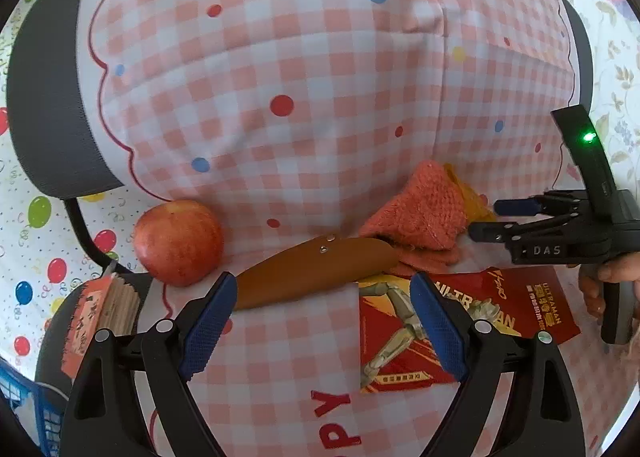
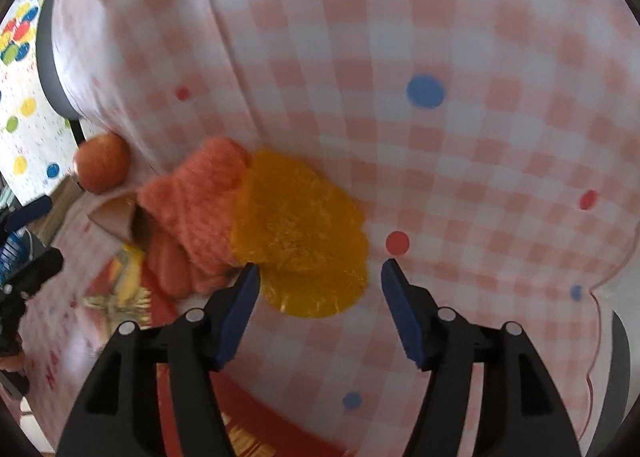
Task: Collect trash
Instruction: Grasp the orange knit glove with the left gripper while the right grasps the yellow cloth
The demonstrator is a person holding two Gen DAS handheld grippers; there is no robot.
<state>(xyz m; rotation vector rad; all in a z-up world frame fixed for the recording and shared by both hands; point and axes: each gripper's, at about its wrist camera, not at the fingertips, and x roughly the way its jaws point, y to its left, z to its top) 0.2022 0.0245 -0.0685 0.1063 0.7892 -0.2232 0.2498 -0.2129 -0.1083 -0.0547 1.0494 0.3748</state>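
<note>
On a chair draped in pink checked cloth (image 1: pixel 304 69) lie a red apple (image 1: pixel 179 243), a brown leather case (image 1: pixel 316 273), an orange knitted piece (image 1: pixel 424 213), a yellow fuzzy piece (image 2: pixel 300 233) and a red Ultraman wrapper (image 1: pixel 472 321). My left gripper (image 1: pixel 324 321) is open and empty, just in front of the brown case and the wrapper. My right gripper (image 2: pixel 318 305) is open and empty, its fingertips at the near edge of the yellow piece. It also shows in the left wrist view (image 1: pixel 496 221), beside the orange piece.
A stack of cards or paper (image 1: pixel 108 309) sits at the seat's left edge. A blue basket (image 1: pixel 28 405) is at the lower left. A balloon-print sheet (image 1: pixel 36 217) lies behind the chair. The chair's dark backrest (image 1: pixel 44 105) rises on the left.
</note>
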